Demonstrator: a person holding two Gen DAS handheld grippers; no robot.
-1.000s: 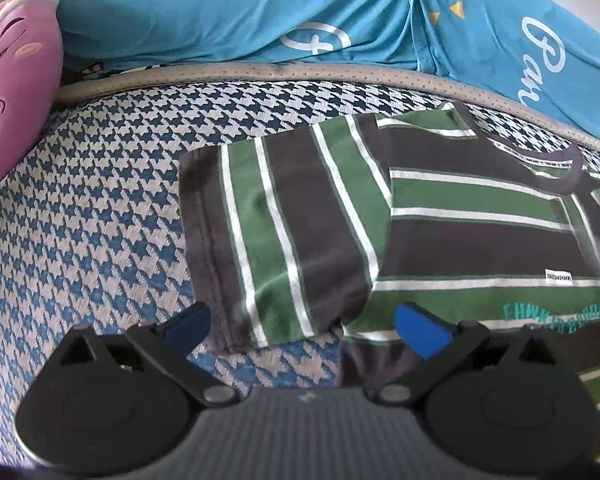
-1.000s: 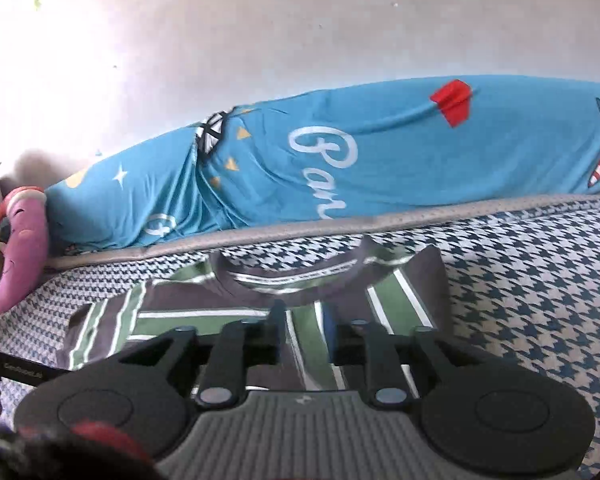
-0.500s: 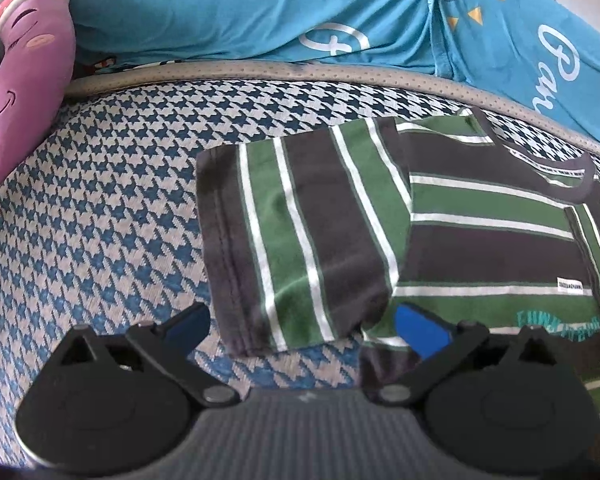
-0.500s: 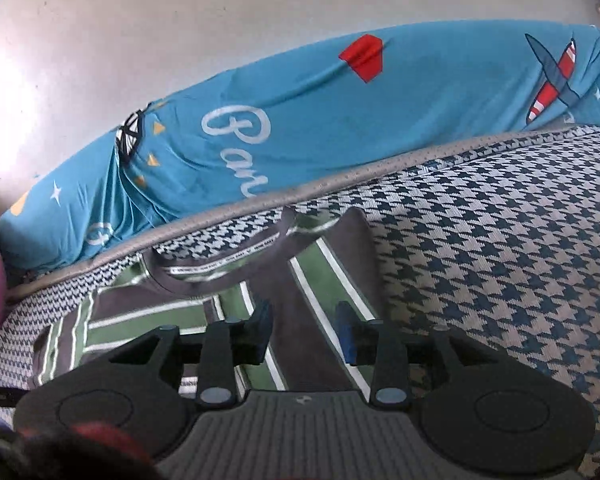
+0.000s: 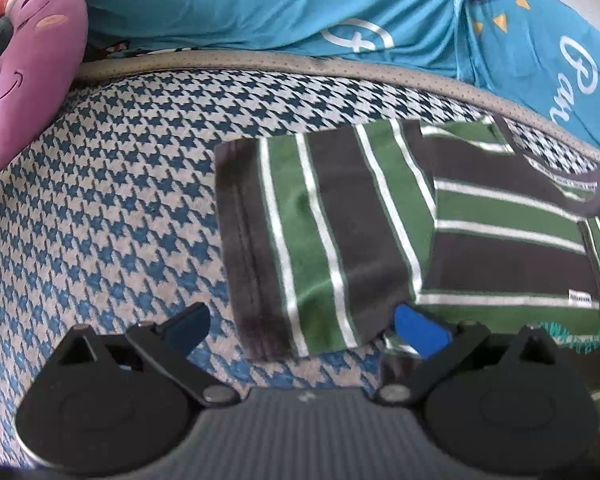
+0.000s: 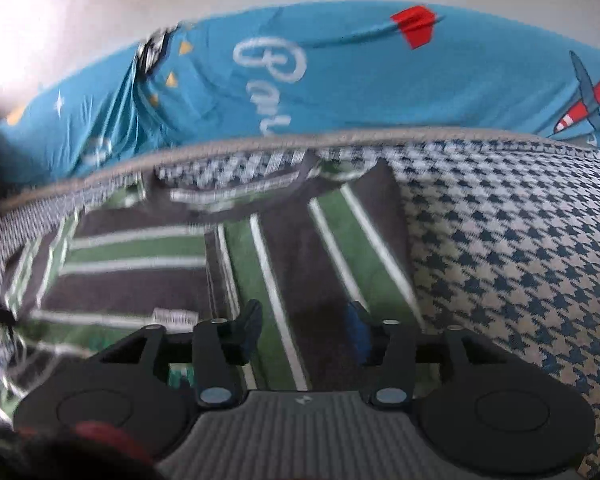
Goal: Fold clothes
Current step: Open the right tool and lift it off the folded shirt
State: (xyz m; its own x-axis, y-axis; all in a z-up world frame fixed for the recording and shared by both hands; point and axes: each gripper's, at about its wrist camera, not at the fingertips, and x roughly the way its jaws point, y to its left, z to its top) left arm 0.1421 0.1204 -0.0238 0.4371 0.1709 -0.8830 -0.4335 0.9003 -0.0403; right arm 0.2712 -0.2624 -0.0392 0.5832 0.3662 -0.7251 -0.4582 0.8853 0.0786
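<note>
A green, dark grey and white striped T-shirt [image 5: 500, 252] lies flat on the houndstooth bed cover. Its left sleeve [image 5: 320, 240] spreads out toward the left in the left wrist view. My left gripper [image 5: 300, 326] is open and hovers over that sleeve's lower hem, with nothing between its fingers. In the right wrist view the same shirt [image 6: 140, 272] has its right sleeve [image 6: 332, 248] folded in over the body. My right gripper [image 6: 306, 326] is open just above that folded sleeve and holds nothing.
A blue pillow [image 5: 260, 4] with white lettering runs along the far edge of the bed [image 5: 80, 208], seen too as the pillow [image 6: 360, 80] in the right view. A purple plush toy [image 5: 24, 68] lies at the far left. Bare houndstooth cover [image 6: 520, 260] extends right of the shirt.
My right gripper has opened and let go of the right sleeve, which now lies folded over the shirt. The left gripper has drifted slightly left over the left sleeve, still open.
</note>
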